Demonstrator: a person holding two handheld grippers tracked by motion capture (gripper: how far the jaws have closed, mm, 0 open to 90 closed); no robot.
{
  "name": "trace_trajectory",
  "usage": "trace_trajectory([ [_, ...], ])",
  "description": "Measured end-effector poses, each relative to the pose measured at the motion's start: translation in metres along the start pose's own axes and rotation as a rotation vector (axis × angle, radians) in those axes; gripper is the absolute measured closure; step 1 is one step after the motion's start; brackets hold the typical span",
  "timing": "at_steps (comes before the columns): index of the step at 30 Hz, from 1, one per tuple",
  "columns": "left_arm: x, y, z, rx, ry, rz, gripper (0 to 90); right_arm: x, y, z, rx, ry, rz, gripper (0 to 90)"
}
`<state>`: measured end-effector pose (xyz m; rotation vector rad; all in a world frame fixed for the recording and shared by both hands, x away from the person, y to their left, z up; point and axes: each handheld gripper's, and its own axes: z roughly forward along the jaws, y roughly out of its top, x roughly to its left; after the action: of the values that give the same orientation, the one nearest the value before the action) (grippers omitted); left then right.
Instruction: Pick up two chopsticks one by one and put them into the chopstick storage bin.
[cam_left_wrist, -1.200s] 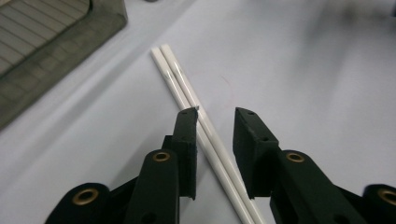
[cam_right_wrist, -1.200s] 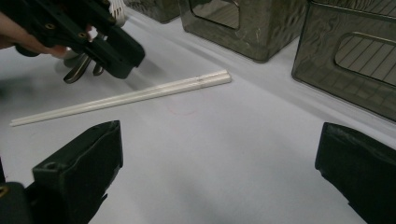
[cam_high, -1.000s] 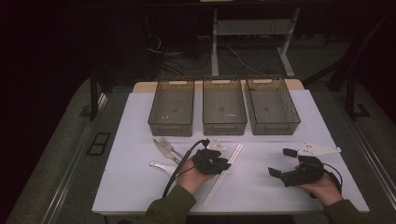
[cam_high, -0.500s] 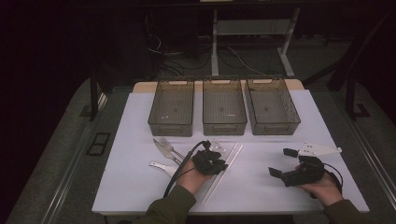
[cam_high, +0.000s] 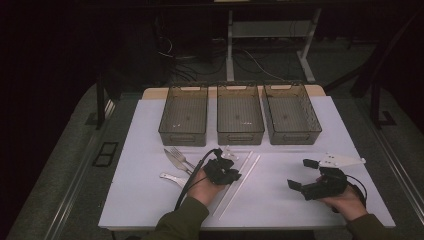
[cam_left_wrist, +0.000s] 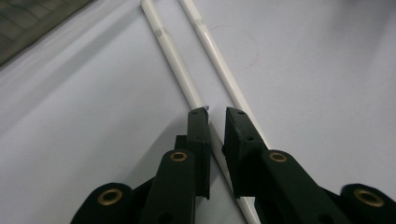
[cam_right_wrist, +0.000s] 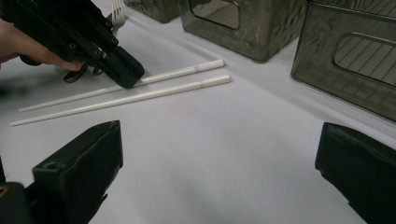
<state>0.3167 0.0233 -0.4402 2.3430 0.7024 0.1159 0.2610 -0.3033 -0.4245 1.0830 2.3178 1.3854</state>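
Note:
Two white chopsticks lie side by side on the white table (cam_high: 150, 200), slanting from the middle bin toward the front edge. My left gripper (cam_high: 226, 174) (cam_left_wrist: 215, 113) points down onto the left chopstick (cam_left_wrist: 173, 51) (cam_high: 248, 159). Its jaws stand narrow with that stick filling the gap, and the stick still rests on the table. The other chopstick (cam_left_wrist: 212, 46) (cam_high: 254, 166) lies free just beside it. From the right gripper view, the left gripper (cam_right_wrist: 125, 77) pinches the farther chopstick (cam_right_wrist: 187, 71). My right gripper (cam_high: 302, 173) (cam_right_wrist: 217, 135) hovers open at the right with nothing between its fingers.
Three dark see-through bins (cam_high: 182, 136) (cam_high: 240, 136) (cam_high: 295, 135) stand in a row at the back. A fork (cam_high: 181, 156), a knife (cam_high: 172, 160) and another piece of cutlery (cam_high: 171, 177) lie left of the left hand. The table edge runs close behind both hands.

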Motion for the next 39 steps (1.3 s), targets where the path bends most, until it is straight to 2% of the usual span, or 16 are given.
trace_trajectory([
  [1, 0.002, 0.0, 0.0, 0.002, 0.003, 0.007, 80.4, 0.0, 0.0, 0.0, 0.0, 0.0, 0.0, 0.8],
  [3, 0.004, 0.0, -0.001, 0.004, -0.011, -0.009, 80.5, 0.0, 0.0, 0.0, 0.0, 0.0, 0.0, 0.8],
  [9, 0.004, 0.002, -0.002, 0.029, 0.011, 0.02, 81.2, 0.0, 0.0, 0.0, -0.001, 0.002, 0.0, 0.8],
  [11, 0.007, 0.003, -0.005, 0.02, -0.011, 0.017, 82.1, 0.0, 0.0, 0.0, -0.002, 0.002, 0.002, 0.8],
  [12, 0.008, 0.004, -0.009, 0.015, -0.02, 0.026, 89.5, 0.0, 0.0, 0.0, -0.003, 0.002, 0.003, 0.8],
  [13, 0.007, 0.005, -0.009, 0.043, -0.014, 0.046, 89.5, 0.0, 0.0, 0.0, -0.003, 0.002, 0.003, 0.8],
  [16, 0.005, 0.003, -0.002, 0.065, -0.015, 0.046, 89.3, 0.0, 0.0, 0.0, 0.001, 0.003, 0.001, 0.8],
  [18, 0.002, 0.004, -0.001, 0.044, -0.025, 0.031, 89.1, 0.0, 0.0, 0.0, -0.001, 0.002, -0.001, 0.8],
  [20, 0.002, 0.006, -0.002, 0.027, -0.018, 0.037, 88.9, 0.0, 0.0, 0.0, 0.0, 0.001, -0.001, 0.8],
  [23, 0.001, 0.011, -0.002, -0.009, -0.015, 0.017, 81.5, 0.0, 0.0, 0.0, 0.0, 0.001, 0.002, 0.8],
  [25, 0.001, 0.013, 0.0, -0.028, -0.024, -0.001, 80.9, 0.0, 0.0, 0.0, -0.001, 0.002, 0.001, 0.8],
  [27, -0.001, 0.015, 0.002, -0.037, -0.004, -0.008, 77.0, 0.0, 0.0, 0.0, -0.001, 0.0, 0.001, 0.8],
  [33, 0.003, 0.015, 0.011, -0.047, 0.001, -0.049, 75.5, 0.0, 0.0, 0.0, -0.001, 0.002, 0.001, 0.8],
  [35, 0.003, 0.014, 0.014, -0.045, -0.009, -0.059, 76.6, 0.0, 0.0, 0.0, -0.001, 0.003, 0.003, 0.8],
  [37, 0.002, 0.013, 0.017, -0.036, -0.011, -0.06, 77.9, -0.001, 0.0, 0.0, -0.002, 0.002, 0.007, 0.8],
  [39, -0.001, 0.013, 0.017, -0.04, 0.01, -0.05, 78.7, -0.001, 0.0, 0.0, -0.002, 0.002, 0.006, 0.8],
])
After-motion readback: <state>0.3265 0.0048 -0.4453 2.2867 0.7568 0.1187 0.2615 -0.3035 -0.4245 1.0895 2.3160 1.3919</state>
